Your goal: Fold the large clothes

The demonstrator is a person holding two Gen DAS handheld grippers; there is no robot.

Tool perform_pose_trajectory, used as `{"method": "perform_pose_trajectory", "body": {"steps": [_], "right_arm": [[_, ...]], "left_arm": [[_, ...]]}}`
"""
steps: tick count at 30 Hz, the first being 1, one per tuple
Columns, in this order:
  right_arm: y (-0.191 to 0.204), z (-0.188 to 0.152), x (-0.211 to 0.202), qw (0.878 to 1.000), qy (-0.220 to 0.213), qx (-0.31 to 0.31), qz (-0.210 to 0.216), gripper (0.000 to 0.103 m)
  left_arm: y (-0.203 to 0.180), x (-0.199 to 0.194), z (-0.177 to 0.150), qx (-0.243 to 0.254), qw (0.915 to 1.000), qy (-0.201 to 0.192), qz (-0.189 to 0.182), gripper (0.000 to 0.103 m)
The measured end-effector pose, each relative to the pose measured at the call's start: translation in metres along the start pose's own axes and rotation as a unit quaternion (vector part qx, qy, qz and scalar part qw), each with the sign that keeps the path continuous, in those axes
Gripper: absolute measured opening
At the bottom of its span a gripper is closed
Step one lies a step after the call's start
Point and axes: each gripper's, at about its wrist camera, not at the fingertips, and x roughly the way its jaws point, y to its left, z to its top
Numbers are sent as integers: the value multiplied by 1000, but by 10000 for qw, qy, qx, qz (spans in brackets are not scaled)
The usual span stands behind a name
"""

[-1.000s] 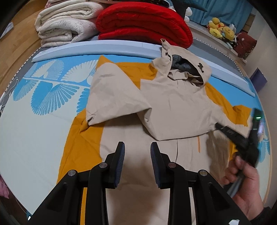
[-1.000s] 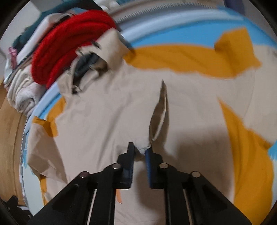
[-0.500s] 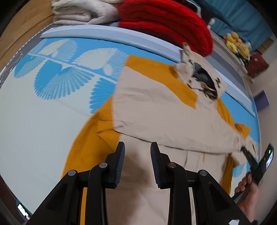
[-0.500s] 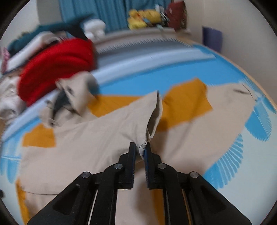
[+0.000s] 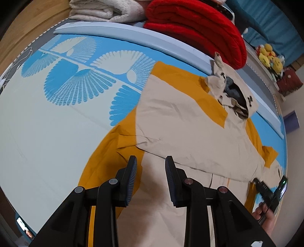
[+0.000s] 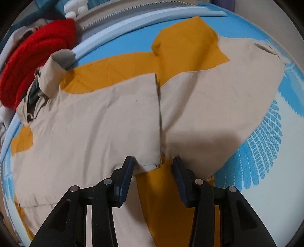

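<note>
- Right wrist view: my right gripper (image 6: 153,169) hangs with its jaws spread wide and nothing between them, just above the cuff end of the sleeve (image 6: 106,121) that lies folded across the chest. I judge the jaws are apart so the sleeve can rest flat where it lies.
- My left gripper (image 5: 151,178) is also spread and empty, hovering over the lower body of the beige and mustard-yellow hooded fabric jacket (image 5: 190,129); I judge it waits there, near the hem side, for the next fold.
- That jacket lies spread front-up on the pale mat with blue fan prints (image 5: 57,123), hood (image 5: 231,89) towards the light blue raised edge strip (image 5: 133,36).
- One sleeve is laid straight across the torso, its edge a clean line; the other sleeve (image 6: 228,79) stretches outward, not yet folded.
- The cloth looks thin and crisp, with light creases near the shoulder; mustard panels show at shoulders, sides and under the folded cuff.
- Behind the strip sit a folded red knitted blanket (image 5: 199,24) and a folded cream fleece blanket (image 5: 106,9), well apart from the jacket's body.
</note>
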Motion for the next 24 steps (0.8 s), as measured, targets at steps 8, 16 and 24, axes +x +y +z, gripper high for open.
{"method": "perform_pose_trajectory", "body": {"steps": [8, 16, 24], "right_arm": [[1, 13, -46, 9984, -556, -59, -19, 44], [3, 22, -165, 9772, -1902, -866, 383, 44], [-44, 27, -219, 9600, -2546, -996, 607, 43]], "left_arm": [[-37, -1, -17, 678, 9976, -85, 57, 27], [-75, -5, -37, 1396, 9895, -302, 225, 27], [-99, -2, -50, 1707, 9840, -422, 271, 27]]}}
